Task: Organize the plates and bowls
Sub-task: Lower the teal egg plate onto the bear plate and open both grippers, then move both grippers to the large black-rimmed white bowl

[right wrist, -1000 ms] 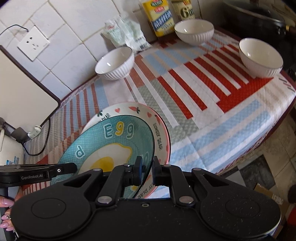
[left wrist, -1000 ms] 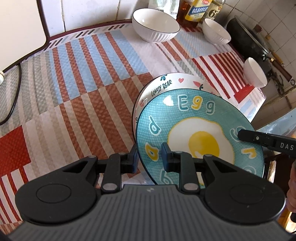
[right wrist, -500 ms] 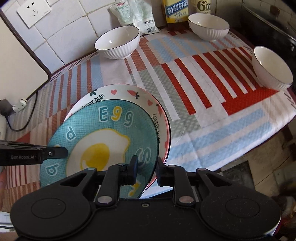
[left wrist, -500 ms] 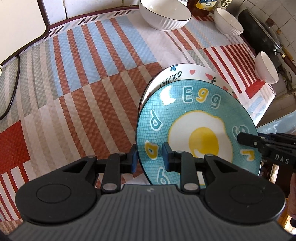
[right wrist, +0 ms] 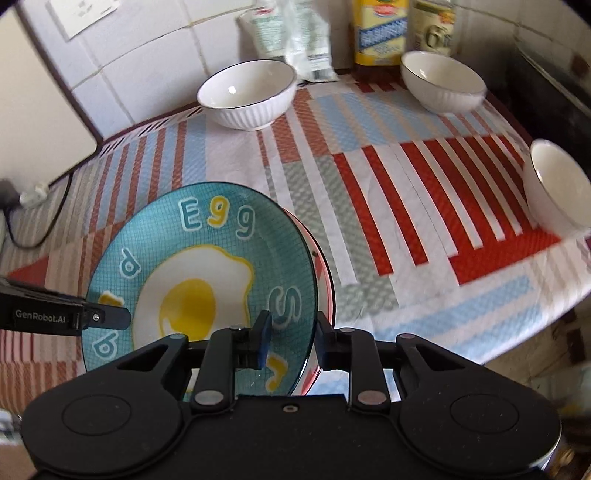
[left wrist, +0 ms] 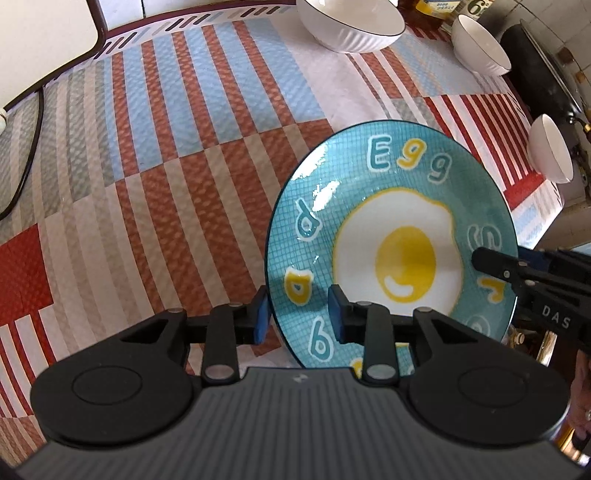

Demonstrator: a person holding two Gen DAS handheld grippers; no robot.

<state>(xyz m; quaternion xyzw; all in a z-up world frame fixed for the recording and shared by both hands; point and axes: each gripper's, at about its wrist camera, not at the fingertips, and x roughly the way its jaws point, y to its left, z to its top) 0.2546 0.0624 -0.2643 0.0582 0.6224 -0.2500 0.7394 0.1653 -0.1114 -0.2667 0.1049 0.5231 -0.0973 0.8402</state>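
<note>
A blue plate with a fried egg and "Egg" painted on it lies on the striped tablecloth. It rests on top of a white, red-rimmed plate, of which only a sliver shows in the right wrist view. My left gripper straddles the blue plate's near-left rim; its jaws are opening and the pads stand apart from the rim. My right gripper straddles the right rims of both plates, its jaws also opening with gaps at the pads. Three white ribbed bowls stand at the back and right.
Bottles and a plastic bag line the tiled wall. A black wok sits at the far right. A white board, plug and cable are at the left. The table edge drops off at the right.
The blue plate has settled squarely over the white plate, hiding its "Lovely Bear" rim. Both grippers' jaws have widened from gripping the rim. The right gripper shifted and rolled.
</note>
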